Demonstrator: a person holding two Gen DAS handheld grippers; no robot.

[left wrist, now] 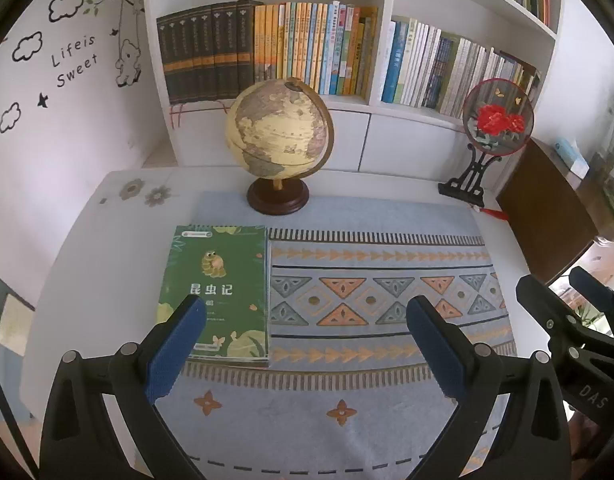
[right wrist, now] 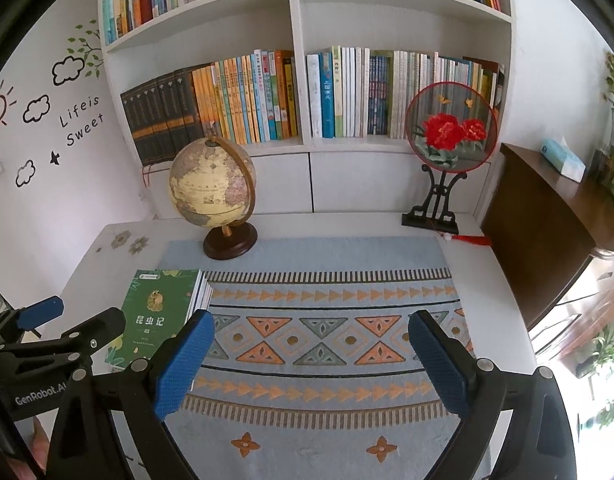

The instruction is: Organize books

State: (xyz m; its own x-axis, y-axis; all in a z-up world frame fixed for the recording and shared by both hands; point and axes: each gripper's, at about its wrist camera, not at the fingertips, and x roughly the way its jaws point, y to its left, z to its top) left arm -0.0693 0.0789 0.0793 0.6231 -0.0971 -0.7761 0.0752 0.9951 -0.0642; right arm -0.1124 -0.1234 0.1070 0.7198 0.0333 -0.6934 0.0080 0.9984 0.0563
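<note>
The left gripper (left wrist: 303, 312) hangs above the tabletop (left wrist: 95, 248) with its jaws spread wide, gripping nothing; its blue textured pads (left wrist: 175, 350) are clear of everything. The right gripper (right wrist: 311, 328) is likewise gaping and empty. The green book (left wrist: 217, 292), a flat glossy paperback topping a small stack, lies just ahead of the left gripper's left jaw, partly hidden by it; from the right wrist view it lies beyond that gripper's left jaw. Between both pairs of jaws spreads a woven blue mat (left wrist: 347, 412) patterned with orange and grey triangles. Farther ahead stands a round beige globe (left wrist: 279, 130) on a dark wooden base, a circular red-flower fan (left wrist: 497, 118) on a black stand, and a white bookshelf (left wrist: 381, 32) packed with upright books.
</note>
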